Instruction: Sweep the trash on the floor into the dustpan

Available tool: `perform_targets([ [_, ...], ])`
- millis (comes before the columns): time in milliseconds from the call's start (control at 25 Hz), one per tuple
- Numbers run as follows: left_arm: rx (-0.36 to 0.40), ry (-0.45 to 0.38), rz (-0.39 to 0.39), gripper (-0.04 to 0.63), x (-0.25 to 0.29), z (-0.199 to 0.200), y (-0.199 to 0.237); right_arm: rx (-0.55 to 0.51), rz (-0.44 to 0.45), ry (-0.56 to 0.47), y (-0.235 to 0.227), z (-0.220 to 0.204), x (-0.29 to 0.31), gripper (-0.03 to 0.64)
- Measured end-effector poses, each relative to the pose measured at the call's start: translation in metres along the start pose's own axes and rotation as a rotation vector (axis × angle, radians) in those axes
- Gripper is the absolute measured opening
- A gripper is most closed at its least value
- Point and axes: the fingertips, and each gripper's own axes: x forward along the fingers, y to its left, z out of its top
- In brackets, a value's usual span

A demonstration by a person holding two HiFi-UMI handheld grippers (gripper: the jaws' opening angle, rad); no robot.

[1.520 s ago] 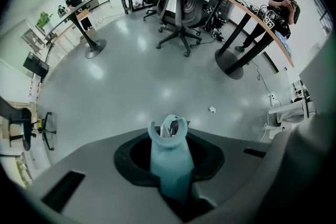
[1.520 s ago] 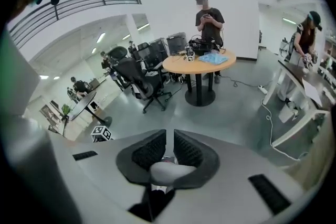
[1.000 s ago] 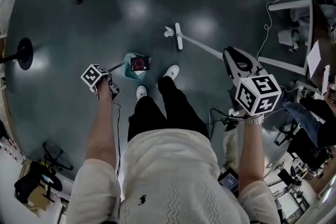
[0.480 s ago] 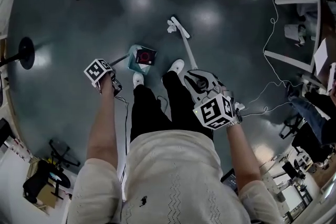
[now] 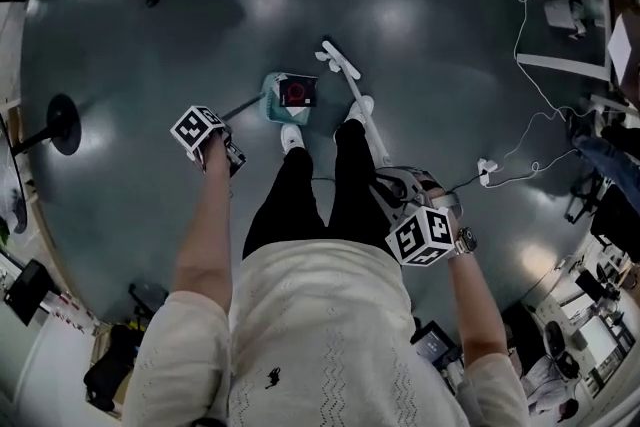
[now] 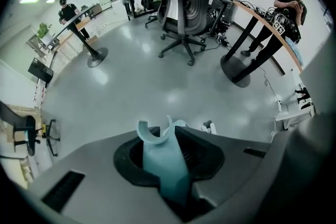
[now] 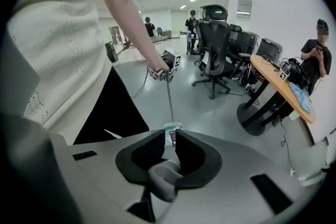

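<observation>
1. The grey, glossy floor [image 5: 150,45] spreads round the person [image 5: 320,335], who stands on it in a pale knitted top and dark trousers, seen from above.
2. In the left gripper view, a black office chair [image 6: 184,2] stands at 12 o'clock across the floor. A wooden table [image 6: 265,23] is at 2 o'clock, and another person stands behind it.
3. The white broom [image 5: 362,110] runs from the right gripper up towards 11 o'clock, passing just beside the person's right shoe [image 5: 362,103]. Its head [image 5: 338,63] rests on the floor.
4. The teal dustpan [image 5: 272,107] sits on the floor at 12 o'clock from the left shoe [image 5: 292,137], close to the toe. It lies near the broom head, at about 8 o'clock from it. Its thin pole slants down to 7 o'clock, into the left gripper.
5. The left gripper [image 6: 164,139] has its jaws clamped on the dustpan's teal handle [image 6: 165,165], whose forked end sticks out past the tips.
6. The right gripper [image 7: 168,136] has its jaws closed on the broom's pale grey shaft [image 7: 163,178].
7. A dark piece of trash with a red face [image 5: 297,93] lies inside the pan.
8. A small white scrap [image 5: 325,46] lies against the far end of the broom head; it is too small to tell what it is.
</observation>
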Motion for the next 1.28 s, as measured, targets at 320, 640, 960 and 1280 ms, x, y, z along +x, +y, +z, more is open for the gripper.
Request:
perform_targets([
  [320, -0.123, 0.019, 0.053, 0.094, -0.009, -0.031, 0.056, 0.184, -0.007, -0.017, 0.05, -0.009, -0.016, 0.066],
  [640, 0.043, 0.0, 0.038, 0.095, -0.005, -0.038, 0.045, 0.587, -0.085, -0.166, 0.041, 0.029, -0.015, 0.072],
  [960, 0.038, 0.017, 0.003, 0.095, 0.003, -0.022, 0.028, 0.741, -0.093, -0.26, 0.05, 0.076, -0.009, 0.078],
  [1280, 0.03, 0.027, -0.005, 0.095, 0.01, -0.031, 0.025, 0.853, -0.098, -0.307, 0.035, 0.101, -0.004, 0.081],
])
